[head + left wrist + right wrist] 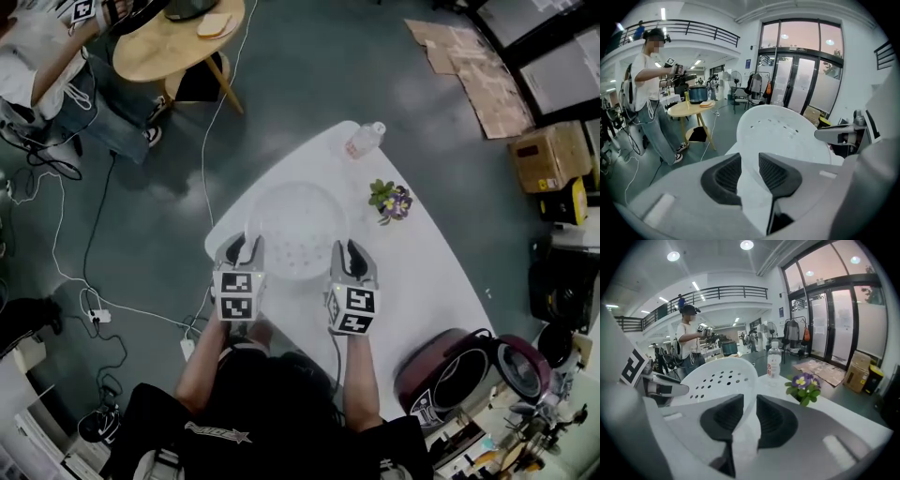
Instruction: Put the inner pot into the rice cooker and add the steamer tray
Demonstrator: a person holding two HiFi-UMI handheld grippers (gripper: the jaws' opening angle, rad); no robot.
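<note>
The white perforated steamer tray (pixel 295 230) hangs above the white table (pixel 422 272), held by its rim on both sides. My left gripper (pixel 242 248) is shut on its left rim, and my right gripper (pixel 349 255) is shut on its right rim. In the left gripper view the tray (pixel 783 131) runs between the dark pads of the left gripper (pixel 750 166). In the right gripper view the rim of the tray (pixel 719 378) is pinched in the right gripper (pixel 749 411). The maroon rice cooker (pixel 450 375) stands open at the table's near right corner, lid (pixel 525 361) tipped back.
A water bottle (pixel 366 141) stands at the table's far end, and a small pot of purple flowers (pixel 389 200) sits right of the tray. A round wooden table (pixel 178 37) and a person (pixel 42 56) are at the far left. Cables (pixel 94 281) cross the floor.
</note>
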